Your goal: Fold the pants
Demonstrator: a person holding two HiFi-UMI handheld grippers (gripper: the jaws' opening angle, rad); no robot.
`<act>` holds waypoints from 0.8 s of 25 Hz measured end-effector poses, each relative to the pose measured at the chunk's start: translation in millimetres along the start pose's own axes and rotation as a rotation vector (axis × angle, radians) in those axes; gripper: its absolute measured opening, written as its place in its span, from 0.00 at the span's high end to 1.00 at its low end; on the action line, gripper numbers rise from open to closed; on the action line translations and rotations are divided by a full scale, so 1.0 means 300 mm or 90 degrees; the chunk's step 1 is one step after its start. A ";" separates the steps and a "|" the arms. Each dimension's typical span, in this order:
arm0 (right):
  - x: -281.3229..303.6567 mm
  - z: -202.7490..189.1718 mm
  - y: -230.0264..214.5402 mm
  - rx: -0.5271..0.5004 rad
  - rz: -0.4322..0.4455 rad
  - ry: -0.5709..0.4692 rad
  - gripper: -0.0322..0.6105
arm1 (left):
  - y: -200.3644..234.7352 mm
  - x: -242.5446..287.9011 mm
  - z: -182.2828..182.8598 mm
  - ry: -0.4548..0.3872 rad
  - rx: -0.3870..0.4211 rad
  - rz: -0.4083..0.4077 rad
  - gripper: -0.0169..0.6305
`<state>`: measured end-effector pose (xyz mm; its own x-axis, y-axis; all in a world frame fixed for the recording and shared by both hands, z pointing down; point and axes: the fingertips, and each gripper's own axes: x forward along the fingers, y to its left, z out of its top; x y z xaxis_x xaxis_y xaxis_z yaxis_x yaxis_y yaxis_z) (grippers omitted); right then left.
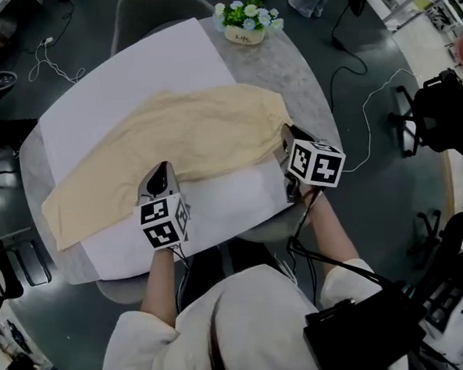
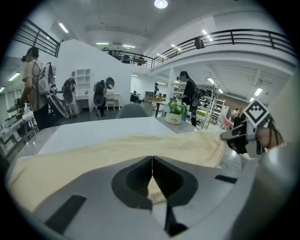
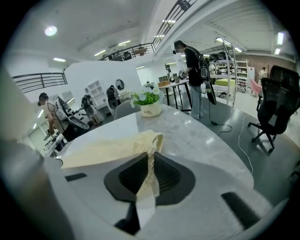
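Pale yellow pants lie stretched across a white sheet on the round marble table. My left gripper is at the pants' near edge in the middle. In the left gripper view its jaws meet, with a strip of the cloth pinched between them. My right gripper is at the pants' right end. In the right gripper view a bunched fold of the yellow cloth is clamped between its jaws and rises off the table.
A small pot of flowers stands at the table's far edge, beyond the pants. A black office chair and a white cable are on the floor to the right. People stand in the room behind.
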<state>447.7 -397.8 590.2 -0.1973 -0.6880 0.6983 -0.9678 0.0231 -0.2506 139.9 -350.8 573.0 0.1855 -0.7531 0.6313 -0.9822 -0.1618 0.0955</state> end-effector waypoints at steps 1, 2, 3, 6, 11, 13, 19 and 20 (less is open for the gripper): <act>-0.026 0.004 0.025 -0.006 0.005 -0.002 0.90 | 0.019 -0.027 0.004 -0.004 -0.002 0.002 0.96; -0.054 0.010 0.054 -0.011 0.010 -0.004 0.90 | 0.041 -0.057 0.009 -0.008 -0.003 0.003 0.96; -0.080 0.020 0.085 -0.016 0.015 -0.009 0.90 | 0.064 -0.086 0.017 -0.014 -0.004 0.004 0.96; -0.131 0.093 0.185 -0.049 0.025 -0.039 0.90 | 0.135 -0.154 0.051 -0.045 -0.016 0.007 0.96; -0.191 0.144 0.392 -0.104 0.041 -0.068 0.90 | 0.253 -0.273 0.033 -0.062 -0.041 0.007 0.96; -0.208 0.159 0.491 -0.128 0.054 -0.075 0.90 | 0.306 -0.326 0.025 -0.066 -0.054 0.010 0.96; -0.219 0.185 0.806 -0.212 0.104 -0.080 0.90 | 0.486 -0.478 0.023 -0.097 -0.119 0.025 0.96; -0.219 0.189 0.855 -0.227 0.113 -0.081 0.90 | 0.514 -0.502 0.023 -0.103 -0.127 0.032 0.96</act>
<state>221.3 -387.9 442.1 -0.3669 -0.7342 0.5712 -0.9182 0.3843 -0.0959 -39.3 -266.7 487.3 0.1235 -0.8518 0.5091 -0.9738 -0.0053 0.2273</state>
